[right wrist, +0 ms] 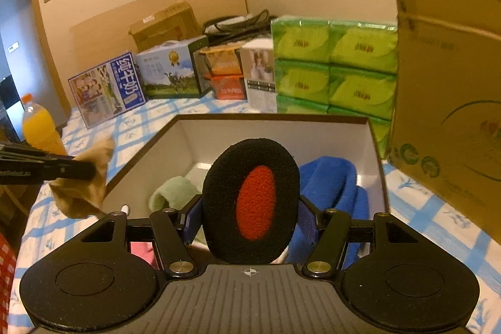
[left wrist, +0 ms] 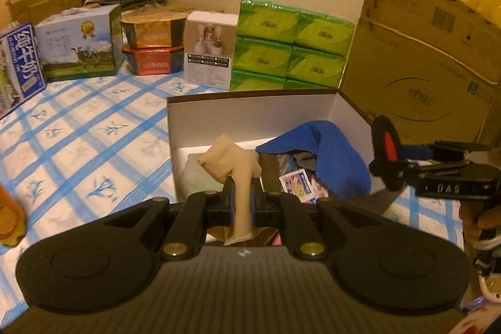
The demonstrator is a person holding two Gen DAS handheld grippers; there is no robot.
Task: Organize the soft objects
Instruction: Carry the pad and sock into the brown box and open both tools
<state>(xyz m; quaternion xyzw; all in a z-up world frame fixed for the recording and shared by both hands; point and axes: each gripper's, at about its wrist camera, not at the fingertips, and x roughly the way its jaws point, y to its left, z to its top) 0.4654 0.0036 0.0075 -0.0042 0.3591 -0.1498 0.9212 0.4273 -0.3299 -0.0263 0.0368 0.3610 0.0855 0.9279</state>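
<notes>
Pinching a limp beige stocking (left wrist: 241,177) at lower centre, the left gripper (left wrist: 242,202) angles downward beside the right gripper (right wrist: 250,208), which clamps a fuzzy black-and-red oval pad (right wrist: 250,199) over a white box (right wrist: 281,127).

A blue-and-white checked cloth (left wrist: 78,152) covers the surface. On it stands an open white box (right wrist: 275,133), with a large cardboard carton (left wrist: 432,77) just to its right. Along the wall behind: two milk cartons (left wrist: 18,64) (left wrist: 78,43), two stacked food tubs (left wrist: 153,43), a small white box (left wrist: 208,49) and stacked green tissue packs (left wrist: 291,46). An orange drink bottle (right wrist: 39,124) stands at the left edge.
</notes>
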